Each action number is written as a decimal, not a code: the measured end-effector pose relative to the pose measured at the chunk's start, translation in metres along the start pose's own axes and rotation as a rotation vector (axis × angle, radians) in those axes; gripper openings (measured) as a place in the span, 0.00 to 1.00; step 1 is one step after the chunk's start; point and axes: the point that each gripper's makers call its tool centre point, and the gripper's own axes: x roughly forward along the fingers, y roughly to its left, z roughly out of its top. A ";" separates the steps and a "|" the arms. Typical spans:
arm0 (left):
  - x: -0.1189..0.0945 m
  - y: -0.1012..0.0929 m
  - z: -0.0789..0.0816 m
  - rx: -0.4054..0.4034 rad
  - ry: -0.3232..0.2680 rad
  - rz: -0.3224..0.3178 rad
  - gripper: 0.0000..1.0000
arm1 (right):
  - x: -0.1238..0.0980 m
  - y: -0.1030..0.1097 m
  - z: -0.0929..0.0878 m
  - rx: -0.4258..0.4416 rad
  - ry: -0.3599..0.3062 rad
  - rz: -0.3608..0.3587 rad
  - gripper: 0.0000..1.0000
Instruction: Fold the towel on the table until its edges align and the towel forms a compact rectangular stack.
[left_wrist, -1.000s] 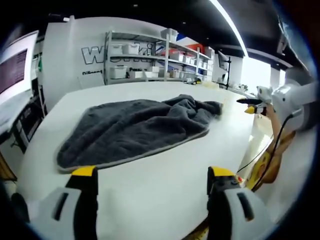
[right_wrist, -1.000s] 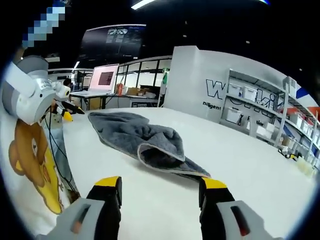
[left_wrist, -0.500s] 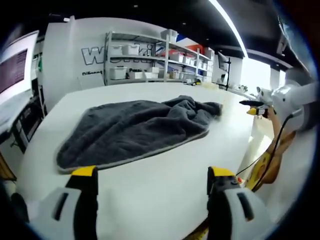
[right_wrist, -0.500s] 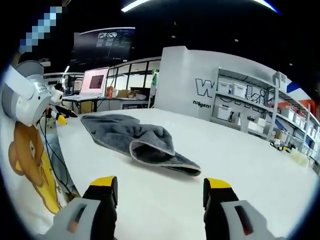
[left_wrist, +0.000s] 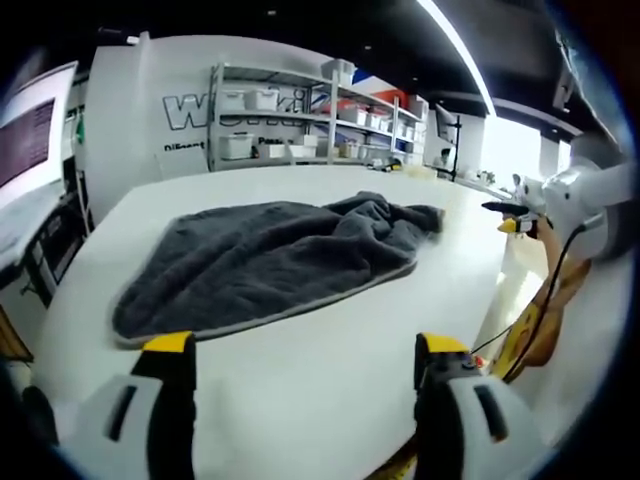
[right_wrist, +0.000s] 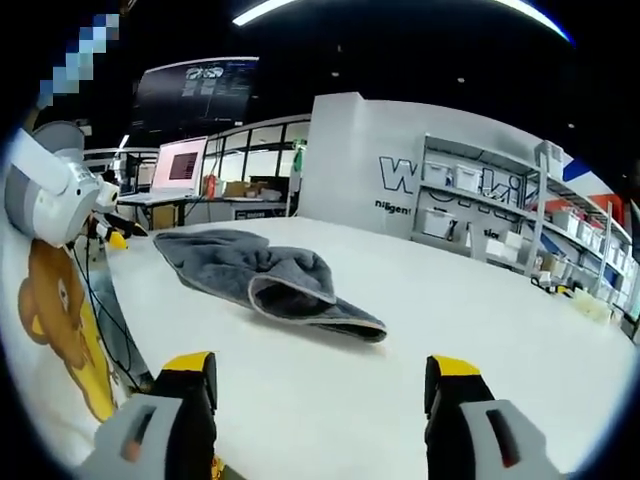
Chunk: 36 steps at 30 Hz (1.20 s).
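1. In the left gripper view, the left gripper (left_wrist: 305, 350) rises from the bottom with its yellow-tipped jaws spread wide apart and nothing between them, above bare table
2. In the right gripper view, the right gripper (right_wrist: 322, 365) likewise has its two jaws set wide, holding nothing, over the near part of the white table (right_wrist: 400, 300)
3. The same white table (left_wrist: 330, 340) runs from the jaws back across the left gripper view, its near part bare
4. The dark grey towel (left_wrist: 270, 255) lies on the table beyond the left gripper, well apart from the jaws; it is spread mostly flat at its left end and bunched into folds at its right end, with a paler border along the near edge
5. In the right gripper view the towel (right_wrist: 265, 280) lies left of centre, rumpled, with one end doubled over so a pocket opens toward the camera
6. At the right edge of the left gripper view the other gripper (left_wrist: 515, 215) is held beside the table, yellow at its tip; whether its jaws touch there I cannot tell
7. Far behind stand shelves of white bins (left_wrist: 300, 125) against a white wall with large lettering (left_wrist: 185, 105)
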 end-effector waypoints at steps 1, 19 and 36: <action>0.000 0.000 0.000 0.000 0.000 0.000 0.95 | 0.000 0.000 0.000 0.003 -0.001 0.001 0.93; 0.001 0.002 -0.003 -0.012 0.001 0.002 0.95 | 0.007 0.000 -0.008 0.033 0.046 0.007 0.99; -0.001 0.004 -0.004 -0.016 -0.004 0.007 0.95 | 0.019 0.006 -0.002 0.186 0.028 0.057 0.99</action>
